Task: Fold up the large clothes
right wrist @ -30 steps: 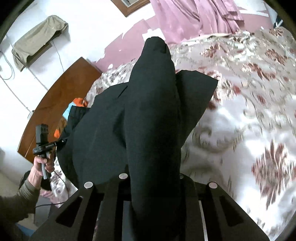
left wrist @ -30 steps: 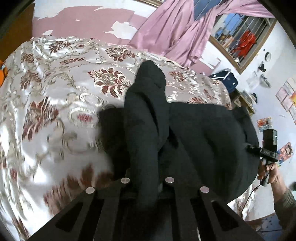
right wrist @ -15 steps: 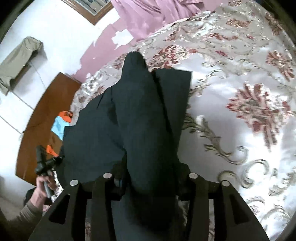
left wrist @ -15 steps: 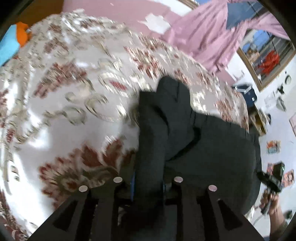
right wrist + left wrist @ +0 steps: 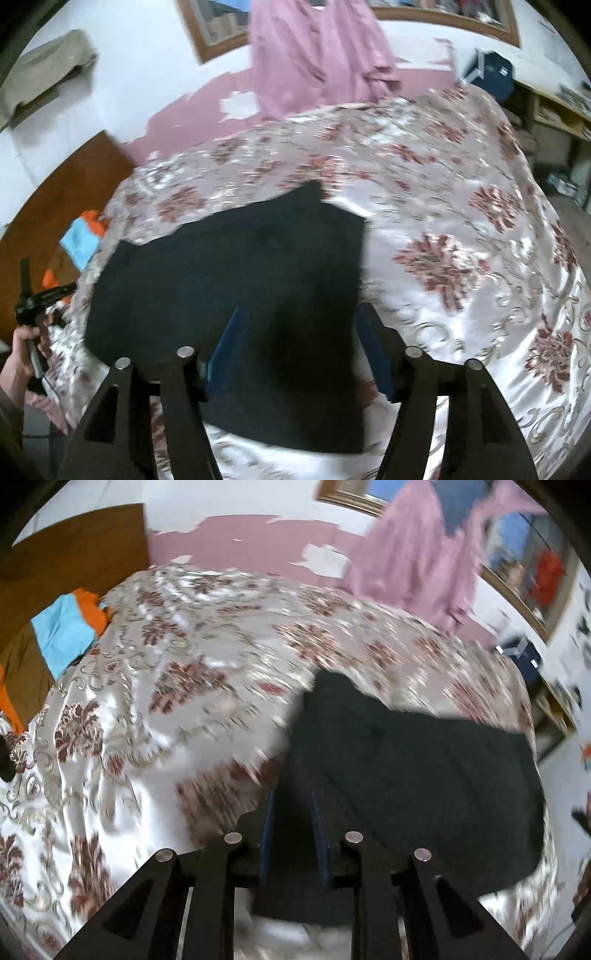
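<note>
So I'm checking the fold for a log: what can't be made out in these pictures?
- Left wrist view: the bedspread pattern is motion-blurred; the garment's near edge is hidden behind the left claw.
- Right wrist view: the garment's folds and type are lost in uniform black and blur; the right claw covers its near edge.

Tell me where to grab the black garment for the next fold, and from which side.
Take the black garment at its near hem corners, coming in low from the near bed edge. It lies flat on the floral bedspread, and only that straight edge faces both hand-held grippers.
</note>
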Available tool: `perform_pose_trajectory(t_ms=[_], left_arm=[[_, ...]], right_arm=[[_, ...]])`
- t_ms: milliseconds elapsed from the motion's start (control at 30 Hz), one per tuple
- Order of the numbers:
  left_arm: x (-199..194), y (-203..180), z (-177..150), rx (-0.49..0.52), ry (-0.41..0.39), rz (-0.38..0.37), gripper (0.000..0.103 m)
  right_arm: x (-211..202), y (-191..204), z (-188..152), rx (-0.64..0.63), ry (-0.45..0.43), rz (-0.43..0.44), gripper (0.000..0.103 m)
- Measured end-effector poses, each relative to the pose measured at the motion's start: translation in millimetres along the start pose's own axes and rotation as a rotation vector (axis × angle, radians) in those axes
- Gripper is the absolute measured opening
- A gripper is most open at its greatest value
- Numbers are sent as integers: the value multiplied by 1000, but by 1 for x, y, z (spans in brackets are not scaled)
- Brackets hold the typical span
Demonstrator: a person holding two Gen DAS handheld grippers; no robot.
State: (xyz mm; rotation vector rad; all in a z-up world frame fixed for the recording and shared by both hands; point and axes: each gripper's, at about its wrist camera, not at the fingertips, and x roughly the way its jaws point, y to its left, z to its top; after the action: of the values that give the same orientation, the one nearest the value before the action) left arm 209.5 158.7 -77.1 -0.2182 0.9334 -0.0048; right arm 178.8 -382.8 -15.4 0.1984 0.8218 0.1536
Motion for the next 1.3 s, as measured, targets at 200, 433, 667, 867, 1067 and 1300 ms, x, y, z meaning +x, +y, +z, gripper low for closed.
perform_pose_trajectory(t_ms=[200,433,667,867,1067,1300], left_arm=[[-65,-48,-68,16,10,-91,20],[-130,-73,-127,36,-95,-70,100],[-149,-79,-153,24,-49,-42,100],[-167,-97,-157,73,-79,3,100],[-177,-111,-155,95,-106,30,100],[-185,-117,-154,91,-103,-32,100]], right_arm=[[-48,65,-35,-19,-48,102,79],[-82,113,-74,-54,-26,112,89],[-112,134,-106,-68,-18,130,90],[-133,130,-119,-48,-28,110,90],[-145,130,-121,-43,-31,73,90],[-155,139,-122,-77,-52,47,90]])
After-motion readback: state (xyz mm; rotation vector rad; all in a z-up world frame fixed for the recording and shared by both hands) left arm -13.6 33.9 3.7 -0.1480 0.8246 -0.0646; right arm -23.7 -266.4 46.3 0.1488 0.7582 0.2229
